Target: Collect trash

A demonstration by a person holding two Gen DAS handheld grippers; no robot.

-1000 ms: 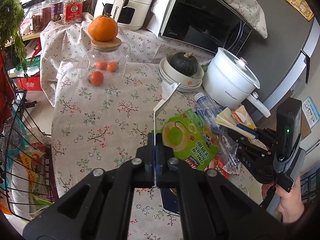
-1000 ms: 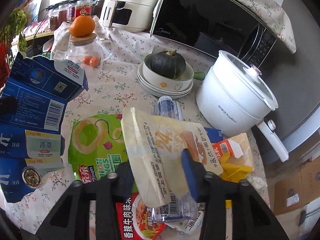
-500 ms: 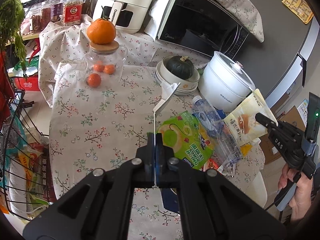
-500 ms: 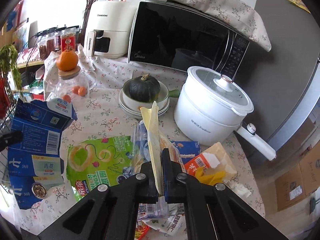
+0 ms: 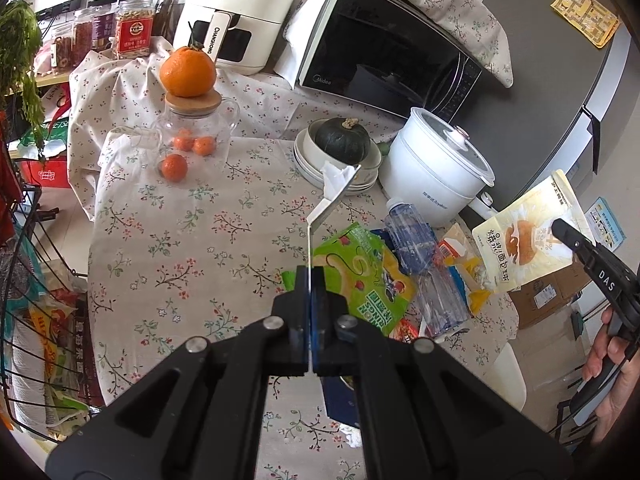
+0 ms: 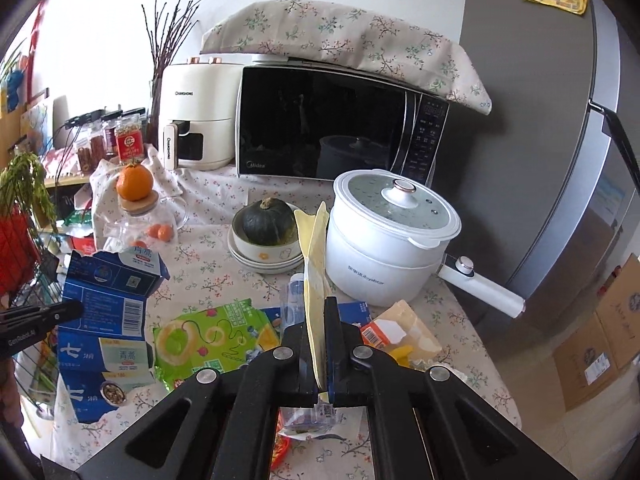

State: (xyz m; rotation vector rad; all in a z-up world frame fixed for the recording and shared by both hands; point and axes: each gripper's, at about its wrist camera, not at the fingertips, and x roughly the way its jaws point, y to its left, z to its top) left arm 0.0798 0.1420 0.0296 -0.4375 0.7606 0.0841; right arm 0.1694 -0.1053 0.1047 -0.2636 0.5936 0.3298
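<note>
My left gripper (image 5: 309,280) is shut on a flattened blue milk carton (image 5: 334,192), seen edge-on in its own view and broadside in the right wrist view (image 6: 108,324). My right gripper (image 6: 319,320) is shut on a pale yellow bread bag (image 6: 312,264), which it holds in the air to the right of the table (image 5: 528,232). On the table lie a green snack bag (image 5: 360,272), a crushed clear bottle (image 5: 424,264), an orange-yellow wrapper (image 6: 400,336) and a red noodle wrapper (image 5: 404,330).
A white electric pot (image 6: 392,240), stacked bowls with a dark squash (image 6: 266,236), a glass jar topped with an orange (image 5: 190,120), a microwave (image 6: 340,128) and an air fryer (image 6: 196,120) stand at the back. A wire basket (image 5: 32,300) is on the left. Cardboard boxes (image 6: 600,344) are right.
My right gripper closed on the bread bag, lifted it off the pile and carried it up and to the right. My left gripper kept its hold on the carton and rose slightly.
</note>
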